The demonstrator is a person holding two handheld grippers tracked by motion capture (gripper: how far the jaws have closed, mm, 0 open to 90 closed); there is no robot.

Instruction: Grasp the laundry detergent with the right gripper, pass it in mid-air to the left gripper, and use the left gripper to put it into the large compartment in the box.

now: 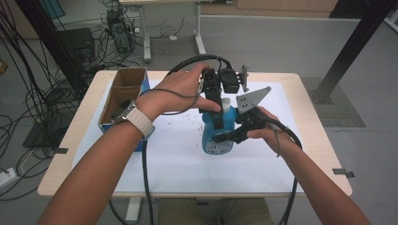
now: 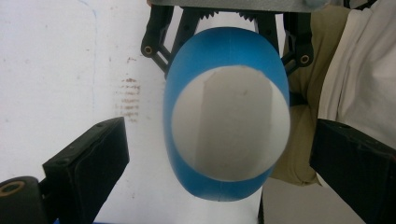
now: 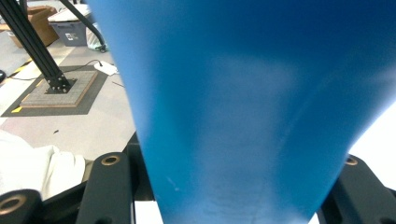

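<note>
While the right gripper (image 1: 225, 137) clamps the blue bottle (image 1: 219, 133) upright mid-table, the left gripper (image 2: 219, 154), jaws wide, should descend squarely over its white cap (image 2: 231, 121) (apparently untouched) before closing.

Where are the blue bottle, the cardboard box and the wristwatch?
blue bottle (image 1: 217, 136): high view, on its lower body near the label.
cardboard box (image 1: 123, 86): high view, on its inner wall.
wristwatch (image 1: 139, 120): high view, on its pale strap.

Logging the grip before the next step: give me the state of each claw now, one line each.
Left claw: open, jaws standing apart either side of the blue plastic bottle, not pressing it.
Right claw: shut on the blue plastic bottle.
</note>
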